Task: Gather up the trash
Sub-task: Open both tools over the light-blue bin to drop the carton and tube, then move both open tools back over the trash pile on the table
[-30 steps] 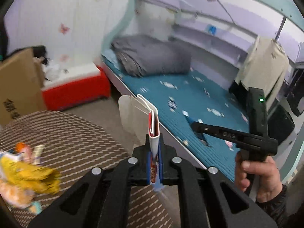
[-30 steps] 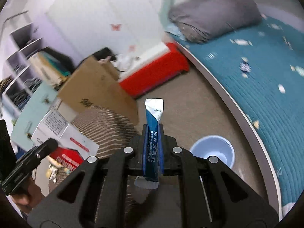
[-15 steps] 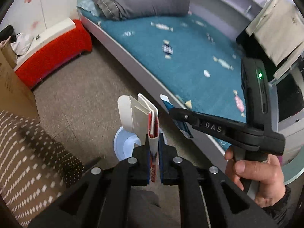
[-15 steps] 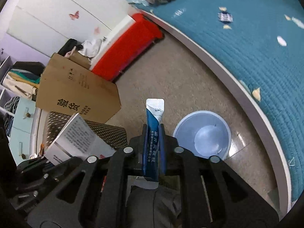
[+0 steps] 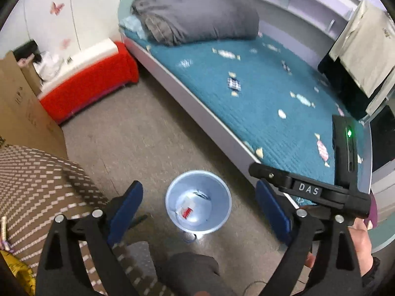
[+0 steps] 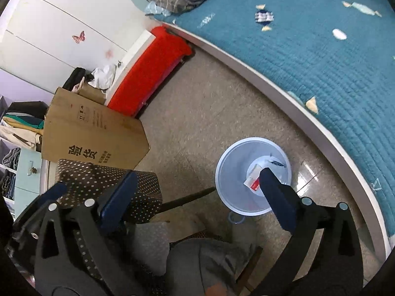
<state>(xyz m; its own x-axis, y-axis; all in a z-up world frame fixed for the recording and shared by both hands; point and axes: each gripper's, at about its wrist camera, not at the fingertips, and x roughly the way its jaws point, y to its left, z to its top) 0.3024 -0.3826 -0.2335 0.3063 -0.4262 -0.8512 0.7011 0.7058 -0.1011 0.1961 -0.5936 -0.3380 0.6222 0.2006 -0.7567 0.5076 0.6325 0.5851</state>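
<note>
A pale blue waste bin [image 5: 170, 197] stands on the floor beside the bed; it also shows in the right wrist view [image 6: 222, 170]. Inside it lie a white and red carton [image 5: 186, 209] and a small wrapper [image 5: 201, 194]; the carton [image 6: 253, 178] and wrapper [image 6: 275, 163] show in the right wrist view too. My left gripper [image 5: 198, 208] is open and empty above the bin. My right gripper [image 6: 196, 185] is open and empty, its right finger over the bin. The right gripper's body [image 5: 308, 188] shows in the left wrist view.
A table with a brown patterned cloth [image 5: 37, 187] is at the left, with yellow wrappers [image 5: 17, 271] on it. A cardboard box [image 6: 91, 135], a red bench [image 6: 145, 71] and a bed with a teal cover [image 6: 321, 37] surround the floor patch.
Both grippers opened and let go of their trash: the white and red carton and the blue sachet now lie in the bin. Both cameras tilted down over the bin.
</note>
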